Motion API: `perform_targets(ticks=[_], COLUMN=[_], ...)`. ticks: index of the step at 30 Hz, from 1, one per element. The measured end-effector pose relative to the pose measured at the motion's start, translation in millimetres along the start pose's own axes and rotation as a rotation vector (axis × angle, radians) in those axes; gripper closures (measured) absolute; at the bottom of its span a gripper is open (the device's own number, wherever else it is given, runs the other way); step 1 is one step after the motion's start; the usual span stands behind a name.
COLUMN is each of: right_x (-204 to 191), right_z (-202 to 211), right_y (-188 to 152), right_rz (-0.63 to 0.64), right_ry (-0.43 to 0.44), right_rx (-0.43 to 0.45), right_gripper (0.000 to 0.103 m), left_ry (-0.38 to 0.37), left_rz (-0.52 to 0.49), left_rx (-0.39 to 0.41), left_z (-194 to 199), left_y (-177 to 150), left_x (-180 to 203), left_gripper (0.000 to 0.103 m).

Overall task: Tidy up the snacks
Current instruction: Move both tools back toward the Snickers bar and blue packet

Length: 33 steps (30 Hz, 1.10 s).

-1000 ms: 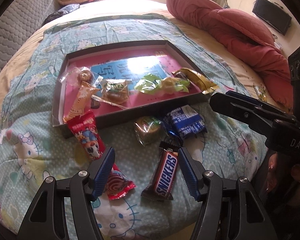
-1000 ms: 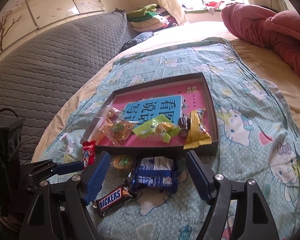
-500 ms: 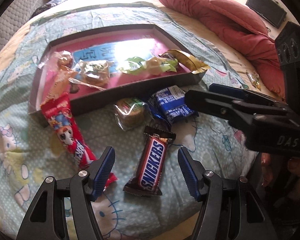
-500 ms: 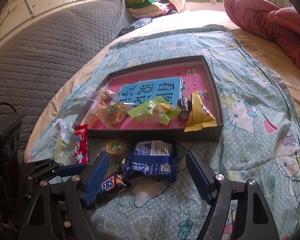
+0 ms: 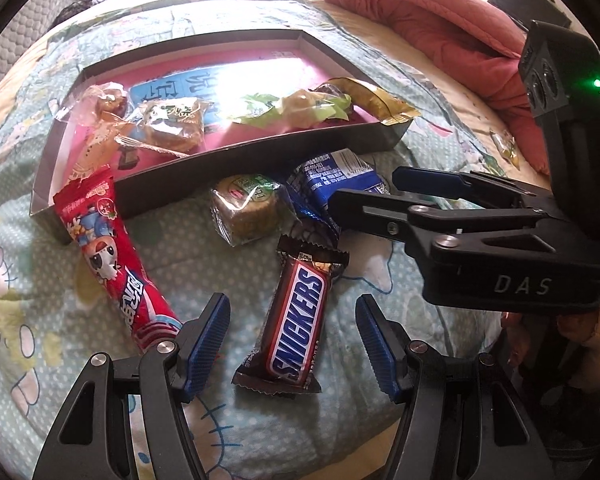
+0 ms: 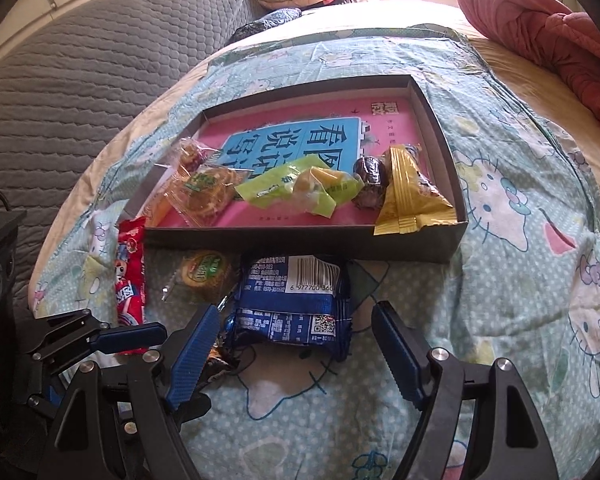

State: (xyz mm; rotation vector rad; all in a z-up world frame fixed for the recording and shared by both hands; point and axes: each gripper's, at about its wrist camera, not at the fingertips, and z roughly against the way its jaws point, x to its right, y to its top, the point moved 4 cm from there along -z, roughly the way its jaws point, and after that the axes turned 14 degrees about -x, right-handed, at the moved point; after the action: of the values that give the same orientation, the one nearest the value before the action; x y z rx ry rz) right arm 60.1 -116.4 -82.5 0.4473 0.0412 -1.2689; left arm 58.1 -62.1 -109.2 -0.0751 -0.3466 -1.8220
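A dark shallow box [image 5: 260, 152] [image 6: 440, 128] with a pink floor lies on the bedspread and holds several wrapped snacks. In front of it lie a red tube snack [image 5: 112, 256] [image 6: 130, 272], a round green-labelled cake [image 5: 246, 210] [image 6: 204, 274], a blue packet [image 5: 336, 178] [image 6: 292, 304] and a Snickers bar [image 5: 296, 320]. My left gripper [image 5: 292, 336] is open and straddles the Snickers bar without touching it. My right gripper [image 6: 296, 348] is open around the near end of the blue packet, pads apart from it. In the right wrist view the Snickers bar is mostly hidden behind the left finger.
A cartoon-cat bedspread [image 6: 520, 280] covers the bed. A red quilt [image 5: 428, 20] is heaped at the right, a grey quilted headboard [image 6: 80, 80] at the left. A small wrapped sweet [image 5: 506, 146] lies near the quilt. A person's hand [image 5: 572, 328] holds the right gripper.
Both grippers have sunk and tilted down toward the snacks. The Snickers bar now sits between the left fingers and the blue packet between the right ones. Neither opening has changed.
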Motion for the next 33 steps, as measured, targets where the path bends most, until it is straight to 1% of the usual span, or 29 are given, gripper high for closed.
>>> perform_targets(ticks=[5, 11, 18, 29, 31, 33], right_x=[0, 1, -5, -7, -9, -11], right_z=[1, -5, -17, -29, -32, -32], right_y=[2, 3, 5, 9, 9, 8], right_rz=[0.002, -0.005, 0.031, 0.071, 0.095, 0.118], right_ry=[-0.003, -0.002, -0.028, -0.064, -0.089, -0.119], right_rx=[0.011, -0.007, -0.03, -0.038, -0.049, -0.055], right_gripper=[0.025, 0.025, 0.025, 0.025, 0.027, 0.031], left_ry=[-0.011, -0.011, -0.023, -0.028, -0.017, -0.006], left_rz=[0.003, -0.005, 0.002, 0.02, 0.018, 0.014], left_rx=[-0.006, -0.006, -0.005, -0.001, 0.0, 0.003], left_z=[-2, -5, -5, -5, -6, -7], left_y=[1, 1, 1, 1, 1, 1], left_x=[0, 1, -1, -5, -4, -3], left_gripper=[0.036, 0.036, 0.036, 0.036, 0.036, 0.036])
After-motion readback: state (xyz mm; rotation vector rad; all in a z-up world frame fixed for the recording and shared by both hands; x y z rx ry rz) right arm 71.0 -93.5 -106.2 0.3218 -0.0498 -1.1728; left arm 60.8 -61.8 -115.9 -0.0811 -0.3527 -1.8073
